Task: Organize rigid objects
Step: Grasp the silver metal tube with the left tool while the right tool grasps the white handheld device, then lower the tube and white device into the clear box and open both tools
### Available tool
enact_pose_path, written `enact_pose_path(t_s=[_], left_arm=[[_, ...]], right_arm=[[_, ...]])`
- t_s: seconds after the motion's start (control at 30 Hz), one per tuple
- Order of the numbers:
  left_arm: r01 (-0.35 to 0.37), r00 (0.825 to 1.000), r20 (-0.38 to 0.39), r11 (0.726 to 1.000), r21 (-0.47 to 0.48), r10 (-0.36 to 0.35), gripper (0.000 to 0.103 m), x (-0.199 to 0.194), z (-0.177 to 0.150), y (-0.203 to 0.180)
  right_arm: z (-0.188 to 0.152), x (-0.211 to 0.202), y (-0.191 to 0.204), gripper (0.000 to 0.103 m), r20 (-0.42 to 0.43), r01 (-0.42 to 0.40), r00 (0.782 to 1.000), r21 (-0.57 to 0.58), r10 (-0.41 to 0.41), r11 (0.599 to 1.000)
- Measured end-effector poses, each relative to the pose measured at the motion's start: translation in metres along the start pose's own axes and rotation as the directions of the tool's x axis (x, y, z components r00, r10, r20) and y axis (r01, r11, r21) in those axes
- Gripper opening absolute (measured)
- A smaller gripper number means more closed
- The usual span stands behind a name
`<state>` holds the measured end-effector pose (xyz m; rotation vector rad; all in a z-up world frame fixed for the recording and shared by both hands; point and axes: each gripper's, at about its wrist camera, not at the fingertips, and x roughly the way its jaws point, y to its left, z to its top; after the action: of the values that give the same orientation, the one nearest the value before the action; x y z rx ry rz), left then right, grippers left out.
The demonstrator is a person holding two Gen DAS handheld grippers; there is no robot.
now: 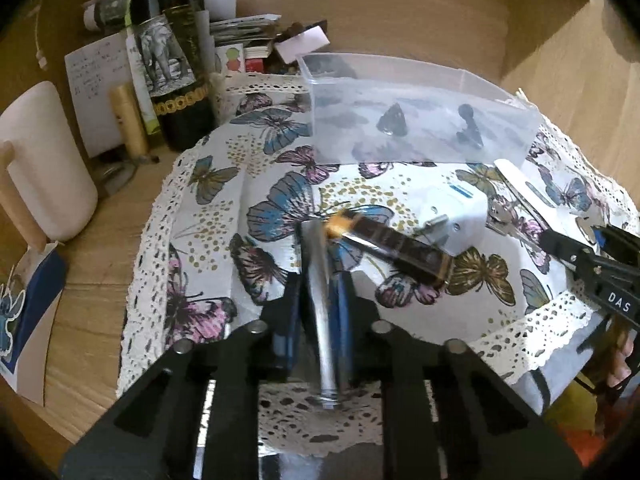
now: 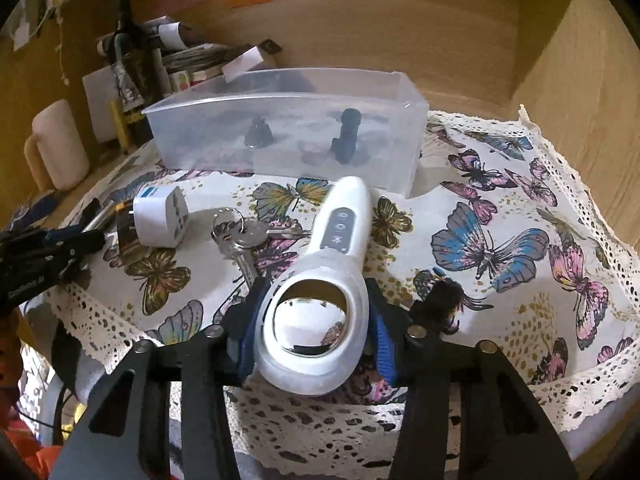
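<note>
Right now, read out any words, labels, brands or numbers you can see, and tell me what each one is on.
"DAS": white letters on the right gripper, seen from the left wrist.
White lettering on the left gripper, seen from the right wrist: too blurred to read.
Handwriting on the paper note: too small.
Wine bottle label: elephant picture, text unreadable.
White handheld device: button icons only, no words.

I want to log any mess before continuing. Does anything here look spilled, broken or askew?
Nothing looks spilled or broken. The clear bin sits upright on the butterfly cloth. The keys, plug adapter and dark box lie loose, unsorted. Each hand-held gripper, left and right, holds an item squarely.
</note>
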<state>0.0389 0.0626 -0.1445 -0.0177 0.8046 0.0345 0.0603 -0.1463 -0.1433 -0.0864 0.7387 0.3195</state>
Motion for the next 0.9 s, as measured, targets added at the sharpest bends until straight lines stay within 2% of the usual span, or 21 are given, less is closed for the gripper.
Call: enact_pose_path(t_s=[0.2, 0.43, 0.73, 0.9], left_arm=[[-0.022, 1.0, 0.02, 0.999, -0.034, 0.023, 0.016, -0.01, 0.007, 0.014], [0.001, 0.997, 0.081, 0.999, -0.044, 0.002, 0.016, -0.028, 0.027, 0.017], [0.034, 0.981, 0.191, 0.999, -0.002, -0.033, 0.016, -0.05, 0.06, 0.003], [0.078, 0.974, 0.212, 0.997, 0.001, -0.077, 0.016, -0.054, 0.08, 0.001]], right_arm=[[0.005, -0.016, -0.007, 0.039, 0.054, 0.043, 0.998, 0.004, -0.043, 0.999], [0.019, -0.042, -0.014, 0.038, 0.132, 0.072, 0.989, 0.0, -0.071, 0.997], [0.058, -0.063, -0.023, 0.038, 0.222, 0.083, 0.971, 0.028, -0.087, 0.996], [0.083, -0.068, -0.029, 0.038, 0.257, 0.07, 0.963, 0.039, -0.078, 0.997]])
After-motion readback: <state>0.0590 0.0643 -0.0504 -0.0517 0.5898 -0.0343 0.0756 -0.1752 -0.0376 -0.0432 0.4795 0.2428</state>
